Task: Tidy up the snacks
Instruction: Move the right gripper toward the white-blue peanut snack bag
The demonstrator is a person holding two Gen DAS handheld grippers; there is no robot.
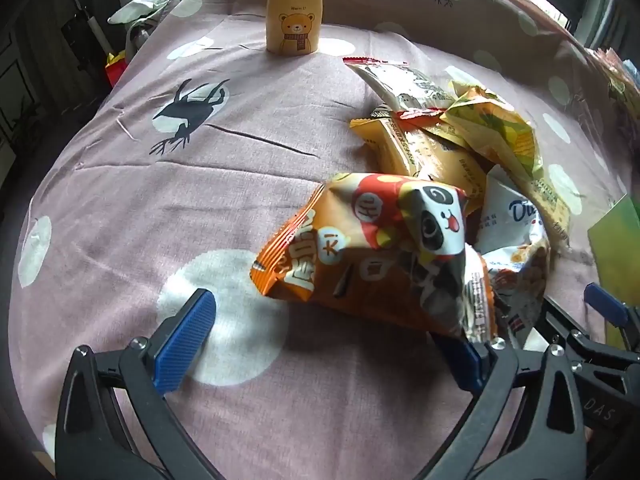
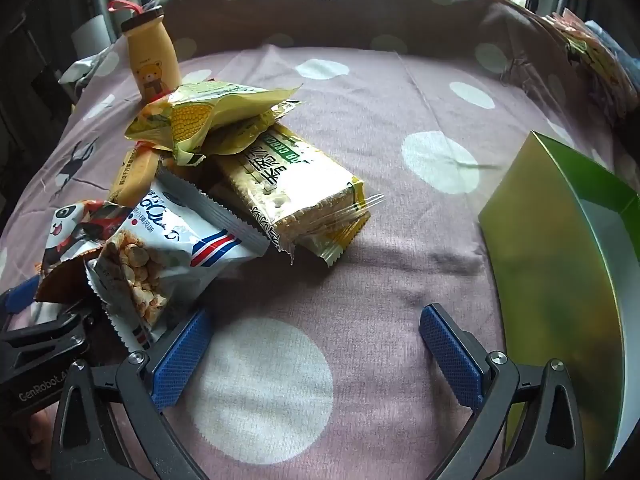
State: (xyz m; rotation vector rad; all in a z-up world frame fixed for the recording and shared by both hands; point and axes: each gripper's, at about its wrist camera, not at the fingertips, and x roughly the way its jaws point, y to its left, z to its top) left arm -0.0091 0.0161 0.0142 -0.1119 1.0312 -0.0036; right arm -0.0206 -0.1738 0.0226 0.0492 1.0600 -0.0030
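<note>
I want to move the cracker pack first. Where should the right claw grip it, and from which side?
Grip the cracker pack across its near sealed end, coming from the right claw's open side. That end juts free onto the cloth; the far end lies under the corn bag.

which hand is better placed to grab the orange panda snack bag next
Left. Its open tongs sit right at the crumpled orange panda snack bag, one finger tucked under its edge. The right tongs, also open, hover over bare cloth beside the pile.
</note>
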